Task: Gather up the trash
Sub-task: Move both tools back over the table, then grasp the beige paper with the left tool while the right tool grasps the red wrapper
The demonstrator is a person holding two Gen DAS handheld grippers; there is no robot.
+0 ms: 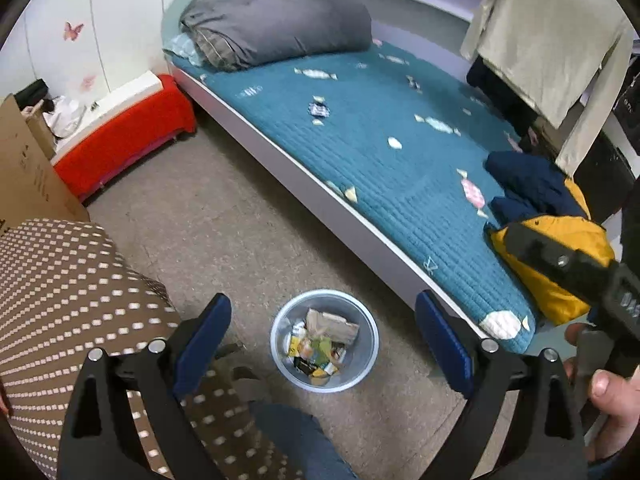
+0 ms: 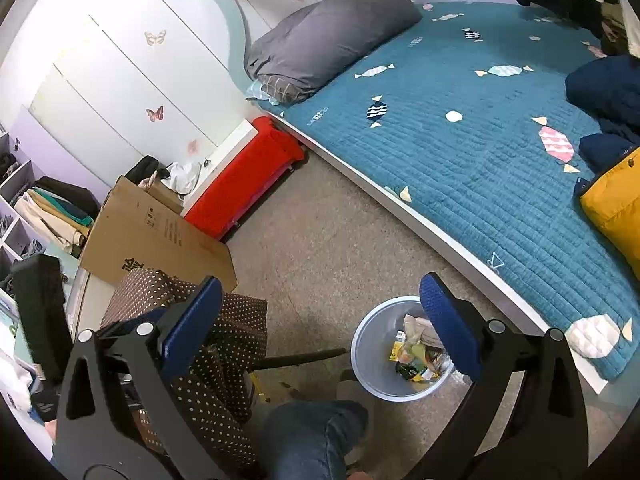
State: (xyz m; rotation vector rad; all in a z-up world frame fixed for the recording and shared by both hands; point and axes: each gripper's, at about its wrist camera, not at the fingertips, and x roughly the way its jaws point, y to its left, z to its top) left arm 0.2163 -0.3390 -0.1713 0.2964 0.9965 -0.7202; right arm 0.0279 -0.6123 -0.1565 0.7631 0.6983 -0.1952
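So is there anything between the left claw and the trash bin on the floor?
Nothing visible. The left claw hangs open and empty above the bin, whose open top shows wrappers already inside. The polka-dot cloth lies off to one side, the bed to the other.

A home bedroom: a bed point(image 2: 460, 152) with a teal quilt, a folded grey duvet point(image 2: 328, 36), butterfly stickers on white wardrobe doors point(image 2: 120, 72), hanging clothes point(image 1: 552, 44).

Both wrist views look steeply down along their own blue-padded fingers at the floor beside the bed point(image 1: 400, 168). Shared: waste bin point(image 1: 362, 354), bed, red box point(image 2: 244, 184), cardboard (right view sits higher, further left).
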